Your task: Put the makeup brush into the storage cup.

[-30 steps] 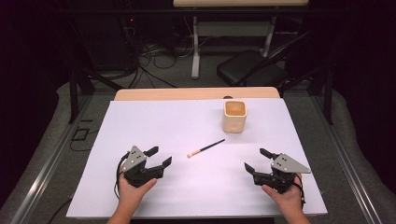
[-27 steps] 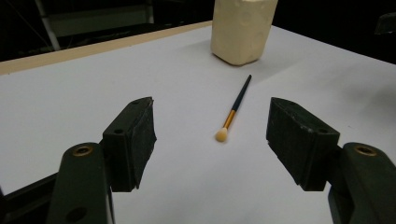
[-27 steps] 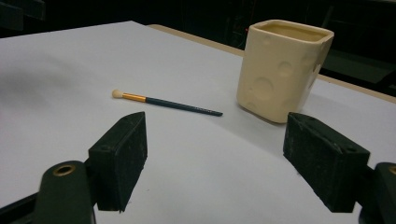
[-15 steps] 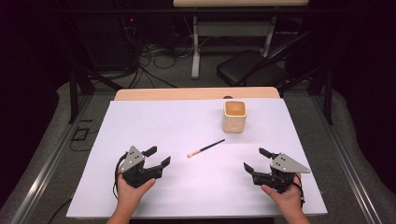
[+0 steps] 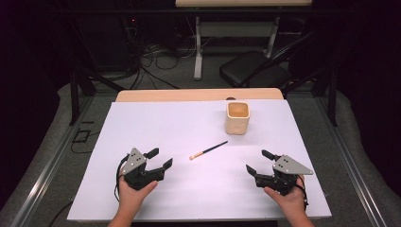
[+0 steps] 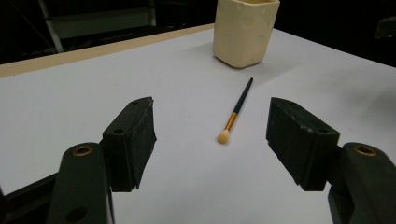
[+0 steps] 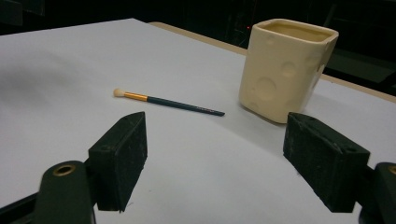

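The table [image 5: 142,123] carries a white sheet, with both grippers resting at its near edge and nothing held.

The cup [image 5: 237,117] stands upright, open end up, ahead of the right gripper [image 5: 259,163] and slightly to its left, well apart from it. In the right gripper view the cup [image 7: 287,70] sits just above the right-hand jaw.

The left gripper [image 5: 159,159] is released: its jaws stand wide apart with bare sheet between them. The right gripper is likewise released, jaws spread and empty.

The brush [image 5: 208,150] lies flat on the sheet between the two grippers and forward of both, touching neither. It is ahead and to the right of the left gripper, ahead and to the left of the right gripper. In the left gripper view the brush [image 6: 236,111] appears framed between the jaws but beyond them.

Brush axis: diagonal. The pale bristle tip points toward the near left, at the left gripper; the dark handle end points toward the far right, at the cup, stopping just short of it.

Step in hand, by judgement: pre-grasp, approach not begun. The likely job is placing the brush in the cup. The next move calls for advancing one gripper to the brush, setting the jaws across the handle, and lowering to the sheet before closing. The thin handle leaves little margin.
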Action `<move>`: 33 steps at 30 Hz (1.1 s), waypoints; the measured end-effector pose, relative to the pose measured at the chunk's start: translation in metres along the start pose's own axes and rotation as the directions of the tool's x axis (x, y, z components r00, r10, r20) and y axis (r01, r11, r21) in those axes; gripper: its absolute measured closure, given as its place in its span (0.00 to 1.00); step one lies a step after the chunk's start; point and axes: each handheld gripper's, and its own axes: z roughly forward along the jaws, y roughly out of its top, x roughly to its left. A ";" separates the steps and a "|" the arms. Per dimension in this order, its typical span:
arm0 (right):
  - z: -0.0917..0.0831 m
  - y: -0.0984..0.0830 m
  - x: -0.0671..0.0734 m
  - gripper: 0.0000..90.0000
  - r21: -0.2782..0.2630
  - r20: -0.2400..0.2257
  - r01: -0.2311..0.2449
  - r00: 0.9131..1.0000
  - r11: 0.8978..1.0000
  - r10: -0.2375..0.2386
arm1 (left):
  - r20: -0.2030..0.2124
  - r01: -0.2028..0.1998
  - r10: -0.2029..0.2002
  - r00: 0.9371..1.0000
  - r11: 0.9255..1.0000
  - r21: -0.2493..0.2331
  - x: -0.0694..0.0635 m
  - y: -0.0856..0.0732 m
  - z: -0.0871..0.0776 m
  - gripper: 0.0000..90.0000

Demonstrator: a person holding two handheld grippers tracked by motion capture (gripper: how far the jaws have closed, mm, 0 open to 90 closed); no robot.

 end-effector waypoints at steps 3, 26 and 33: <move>0.002 0.003 0.000 0.24 0.010 -0.003 0.005 1.000 1.000 -0.005 | 0.000 -0.003 0.003 1.000 1.000 0.000 0.000 0.000 0.000 0.36; 0.024 0.034 0.004 0.24 0.074 -0.075 0.076 0.995 0.994 -0.070 | 0.004 0.005 -0.005 1.000 1.000 -0.004 0.000 0.000 0.000 0.36; 0.025 0.041 0.001 0.24 0.086 -0.089 0.083 0.993 0.993 -0.076 | 0.006 0.005 -0.005 1.000 1.000 -0.003 0.000 0.000 0.000 0.36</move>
